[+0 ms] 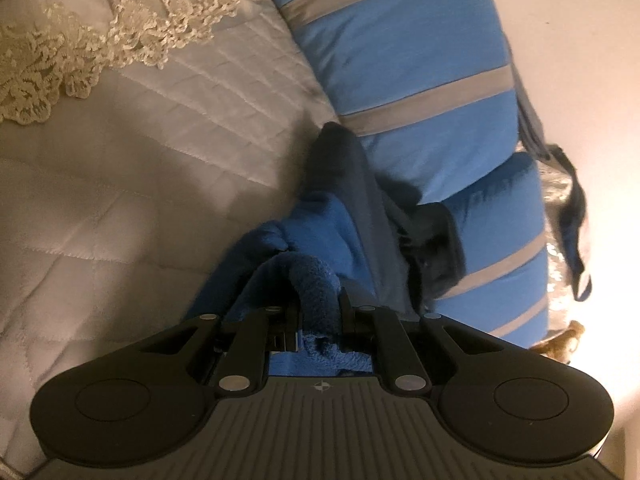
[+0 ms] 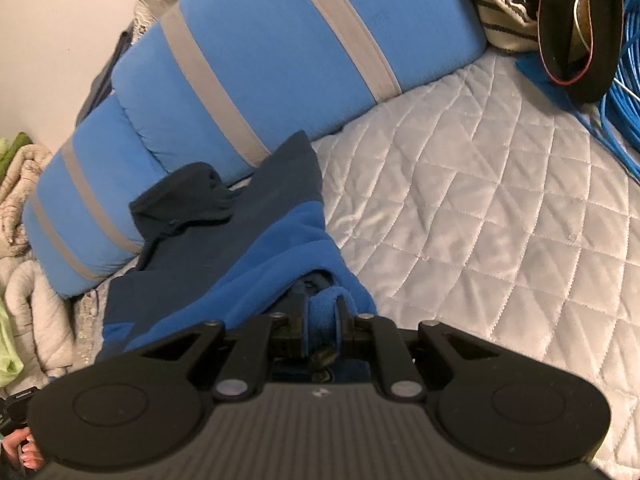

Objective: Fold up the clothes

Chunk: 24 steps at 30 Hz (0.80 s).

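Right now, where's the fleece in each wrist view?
Left wrist: the fleece runs from bottom centre up to mid-frame, pinched in the left gripper.
Right wrist: the fleece lies left of centre, its edge pinched in the right gripper.
Shared landmark: the striped blue cushion, behind the fleece in both views, on the quilted bedspread.

Warm, dim indoor light, as I read it. Glare washes out the wall (image 1: 592, 60) past the bed's far edge in the left view. Soft shadow falls across the quilt (image 1: 120, 184). Fisheye bending curves every border; slight motion blur softens the fleece (image 2: 224, 240).
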Each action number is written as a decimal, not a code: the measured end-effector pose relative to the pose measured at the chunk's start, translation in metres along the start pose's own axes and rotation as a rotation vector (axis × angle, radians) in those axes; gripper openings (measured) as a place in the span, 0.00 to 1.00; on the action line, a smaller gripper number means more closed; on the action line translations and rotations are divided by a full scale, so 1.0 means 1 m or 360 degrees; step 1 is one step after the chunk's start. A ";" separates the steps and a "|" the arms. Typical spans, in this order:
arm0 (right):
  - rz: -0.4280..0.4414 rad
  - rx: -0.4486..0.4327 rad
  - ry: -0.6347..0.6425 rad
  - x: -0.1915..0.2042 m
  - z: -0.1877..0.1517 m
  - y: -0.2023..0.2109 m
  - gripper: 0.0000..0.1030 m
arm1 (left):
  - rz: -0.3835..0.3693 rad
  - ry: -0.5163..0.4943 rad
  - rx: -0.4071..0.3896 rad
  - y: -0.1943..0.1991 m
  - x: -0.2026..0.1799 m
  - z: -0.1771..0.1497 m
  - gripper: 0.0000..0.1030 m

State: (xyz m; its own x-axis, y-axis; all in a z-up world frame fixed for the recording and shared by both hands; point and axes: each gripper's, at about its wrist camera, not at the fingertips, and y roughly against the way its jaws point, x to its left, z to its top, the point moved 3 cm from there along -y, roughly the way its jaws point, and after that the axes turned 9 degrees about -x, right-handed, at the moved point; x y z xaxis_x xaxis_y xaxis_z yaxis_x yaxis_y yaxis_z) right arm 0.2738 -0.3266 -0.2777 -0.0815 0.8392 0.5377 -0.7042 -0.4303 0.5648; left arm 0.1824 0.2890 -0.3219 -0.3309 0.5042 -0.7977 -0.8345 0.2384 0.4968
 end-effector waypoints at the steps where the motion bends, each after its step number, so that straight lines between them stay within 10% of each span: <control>1: -0.0004 0.0004 0.0000 0.000 0.000 -0.003 0.12 | 0.0005 0.0018 0.0004 -0.002 0.001 0.000 0.13; 6: -0.0033 0.0045 -0.0006 -0.002 0.000 -0.013 0.23 | 0.0039 0.0019 0.0043 -0.008 -0.001 0.005 0.16; 11: -0.0023 0.0055 0.0058 0.006 0.001 -0.010 0.82 | 0.0035 -0.0079 0.0072 -0.005 -0.017 0.013 0.33; 17: 0.0101 -0.0001 0.0088 0.022 0.004 0.006 0.92 | -0.0097 -0.0100 -0.0088 0.015 -0.033 0.028 0.68; 24: 0.0128 -0.0054 0.0287 0.047 0.000 0.034 0.97 | -0.0031 -0.0398 -0.0196 0.034 -0.039 0.038 0.72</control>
State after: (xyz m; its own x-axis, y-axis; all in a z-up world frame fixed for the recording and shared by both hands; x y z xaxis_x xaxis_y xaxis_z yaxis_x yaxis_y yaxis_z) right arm 0.2456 -0.3015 -0.2331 -0.2614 0.8497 0.4579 -0.7134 -0.4897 0.5013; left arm 0.1842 0.3087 -0.2609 -0.2077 0.6934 -0.6899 -0.8920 0.1552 0.4246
